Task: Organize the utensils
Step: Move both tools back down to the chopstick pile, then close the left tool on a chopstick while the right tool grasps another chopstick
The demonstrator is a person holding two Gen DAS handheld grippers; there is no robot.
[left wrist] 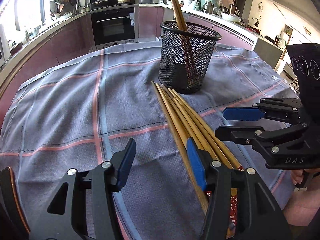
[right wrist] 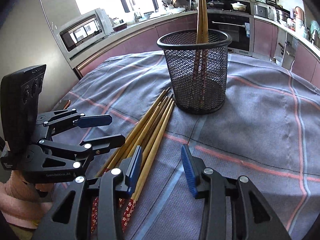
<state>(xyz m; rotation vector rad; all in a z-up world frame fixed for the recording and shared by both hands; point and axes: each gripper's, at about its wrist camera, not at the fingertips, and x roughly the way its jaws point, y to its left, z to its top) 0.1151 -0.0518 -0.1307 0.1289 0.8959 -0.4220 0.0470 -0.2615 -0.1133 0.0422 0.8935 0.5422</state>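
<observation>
A loose bundle of wooden chopsticks (left wrist: 186,118) lay flat on the cloth, their thin tips fanned toward the foot of the mesh holder (left wrist: 187,58) and nearly touching it, their thick ends wrapped in red flowered paper or lacquer nearest the person. Two chopsticks in the holder (right wrist: 201,14) already stood upright, leaning on the rim, so I judged the job as barely started: a pair put away, some five or six left on the table.

The sticks looked like smooth pale bamboo, round and tapering. The holder was a black wire-mesh cup with a rolled rim, slightly wider at the top, and see-through enough to show the sticks' patterned ends inside.

The left gripper (left wrist: 160,160) hung low beside the bundle, jaws about half apart and empty; its right-hand blue pad sat over the sticks, though I could not tell if it touched them. The right gripper (right wrist: 163,165) was on the other side, jaws somewhat narrower, also holding nothing, one pad over the outer stick. Both had ribbed blue pads on black angular fingers.

Under everything was a blue-grey tablecloth (right wrist: 260,124), coarse-woven, with pink and pale blue stripes and a few wrinkles.
</observation>
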